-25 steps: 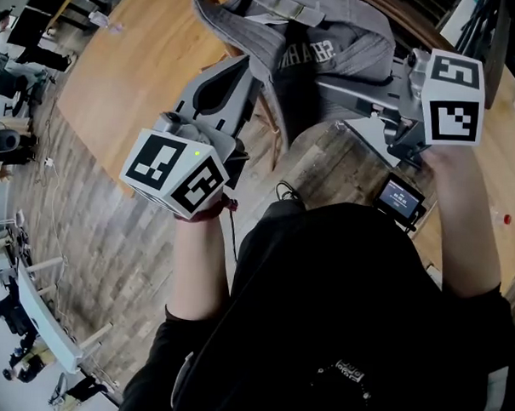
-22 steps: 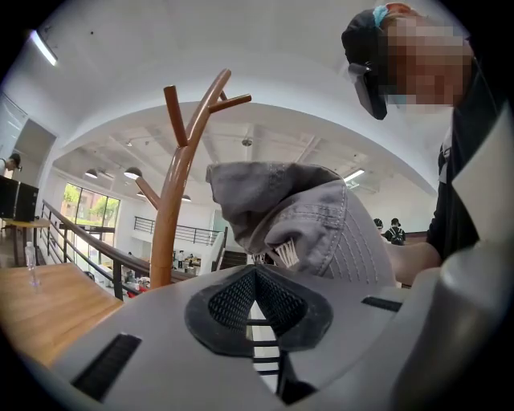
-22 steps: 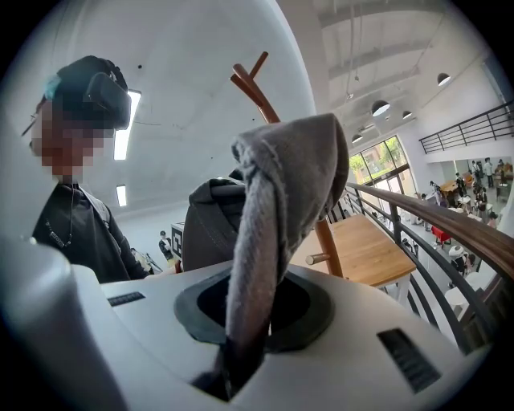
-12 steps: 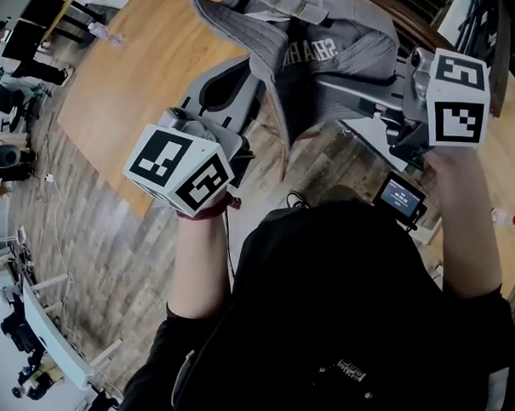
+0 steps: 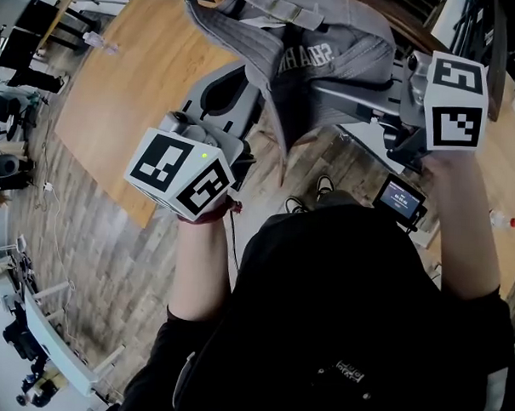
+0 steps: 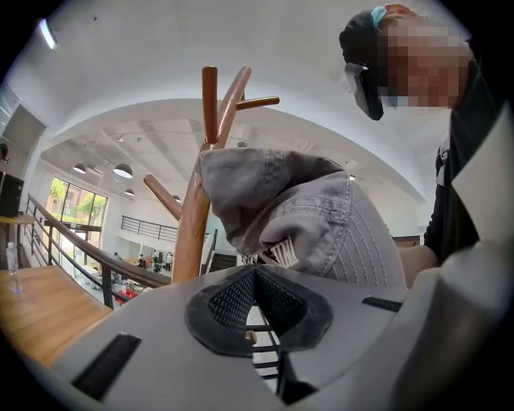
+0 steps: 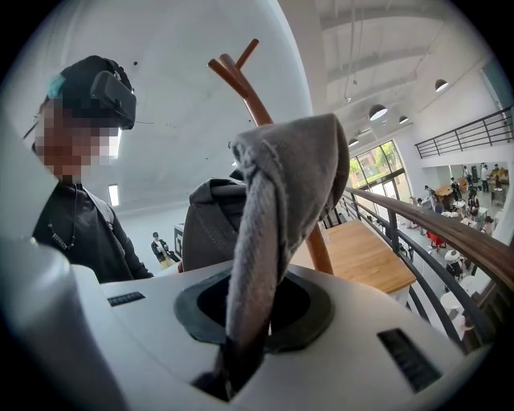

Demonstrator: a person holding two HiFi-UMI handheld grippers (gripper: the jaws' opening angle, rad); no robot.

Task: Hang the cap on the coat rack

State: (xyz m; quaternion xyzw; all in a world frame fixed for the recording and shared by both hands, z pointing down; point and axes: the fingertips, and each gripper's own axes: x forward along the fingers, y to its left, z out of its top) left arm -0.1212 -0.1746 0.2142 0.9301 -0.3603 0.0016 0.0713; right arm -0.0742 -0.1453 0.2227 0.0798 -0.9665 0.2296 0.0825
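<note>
Your cap point(image 5: 332, 50) is held up in the air in front of your chest, between your two hands. It is grey washed cotton with white block lettering on the front panel, rows of stitching across the brim and a cloth strap at the back. It sags and folds rather than keeping its dome.

Your right gripper point(image 5: 339, 93) has it clenched. In the right gripper view a band of the grey fabric point(image 7: 281, 177) runs straight down into the slot between the jaws point(image 7: 241, 337), which are pressed in on it from both sides.

Your left gripper point(image 5: 237, 80) reaches in from the other side. In the left gripper view its jaws point(image 6: 255, 277) meet at the tips, with only a thin slit of daylight lower down. The cap's lower edge point(image 6: 313, 217), by the lettering, sits right at those tips, and they look nipped onto it.

Just behind the cap stands the coat rack point(image 6: 193, 225), a wooden trunk with pegs slanting upward. The cap's crown overlaps the trunk in both gripper views, and the top pegs point(image 7: 249, 88) rise clear above it.

Far below lies a wooden table point(image 5: 135, 76) on plank flooring.
</note>
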